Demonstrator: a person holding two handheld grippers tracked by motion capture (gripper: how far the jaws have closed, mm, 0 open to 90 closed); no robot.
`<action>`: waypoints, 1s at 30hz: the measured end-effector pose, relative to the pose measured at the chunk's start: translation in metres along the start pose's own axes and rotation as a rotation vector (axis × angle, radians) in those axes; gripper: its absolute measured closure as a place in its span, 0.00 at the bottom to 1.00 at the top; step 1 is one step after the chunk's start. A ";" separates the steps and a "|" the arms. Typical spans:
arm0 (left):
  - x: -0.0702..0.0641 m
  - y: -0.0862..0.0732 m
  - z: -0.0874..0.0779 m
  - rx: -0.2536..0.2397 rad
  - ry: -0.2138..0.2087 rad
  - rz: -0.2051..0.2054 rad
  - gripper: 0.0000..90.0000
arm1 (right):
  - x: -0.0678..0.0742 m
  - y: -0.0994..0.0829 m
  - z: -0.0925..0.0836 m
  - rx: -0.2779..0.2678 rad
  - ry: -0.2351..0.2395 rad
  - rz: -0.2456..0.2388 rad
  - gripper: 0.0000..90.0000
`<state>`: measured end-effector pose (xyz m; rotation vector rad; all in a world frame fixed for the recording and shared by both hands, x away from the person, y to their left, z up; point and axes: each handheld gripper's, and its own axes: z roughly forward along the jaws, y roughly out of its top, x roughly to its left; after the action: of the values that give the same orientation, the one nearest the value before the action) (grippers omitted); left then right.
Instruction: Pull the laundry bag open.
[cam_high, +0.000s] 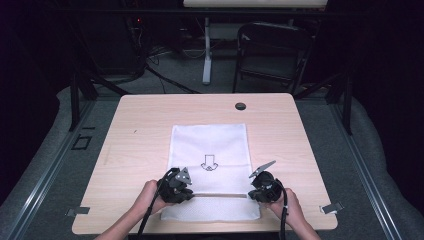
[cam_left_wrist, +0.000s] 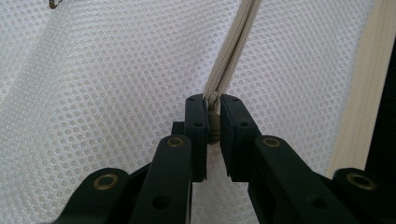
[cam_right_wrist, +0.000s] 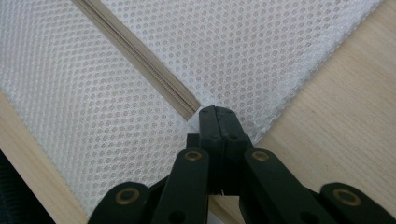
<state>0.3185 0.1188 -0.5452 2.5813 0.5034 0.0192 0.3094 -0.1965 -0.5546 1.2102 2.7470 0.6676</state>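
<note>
I've got the wooden table (cam_high: 145, 125) under the high cam, w/ a white mesh bag (cam_high: 210, 142) lying flat at its centre-front, near edge close to my side of the tabletop. A small black arrow-shaped print (cam_high: 208, 163) sits mid-bag. A beige zipper (cam_high: 220, 195) runs across the bag near that front edge, btwn my two hands.

Left gripper (cam_high: 186, 192) is at the zipper's left end. In the left gripper view its jaws are nearly together, a narrow gap left, pads pressing on the zipper pull (cam_left_wrist: 214, 127) from both sides; the zipper tape (cam_left_wrist: 233, 56) rises away from the tips, mesh all around.

Right gripper (cam_high: 253, 194) is at the zipper's right end. In the right gripper view the jaws are fully together, pinching the bag's fabric right where the zipper track (cam_right_wrist: 140, 60) ends, close to the bag's edge; bare wood just beside it.
</note>
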 end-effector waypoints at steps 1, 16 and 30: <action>0.000 0.000 0.000 0.005 -0.004 0.002 0.91 | 0.000 0.000 0.000 -0.003 0.000 0.003 1.00; 0.022 -0.039 -0.024 0.008 0.054 -0.128 0.91 | 0.000 0.000 0.001 -0.009 0.015 -0.002 1.00; 0.028 -0.047 -0.030 0.005 0.045 -0.170 0.91 | -0.002 0.001 0.001 -0.002 0.019 -0.010 1.00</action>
<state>0.3249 0.1810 -0.5446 2.5384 0.7388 0.0170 0.3115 -0.1976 -0.5552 1.1946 2.7650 0.6840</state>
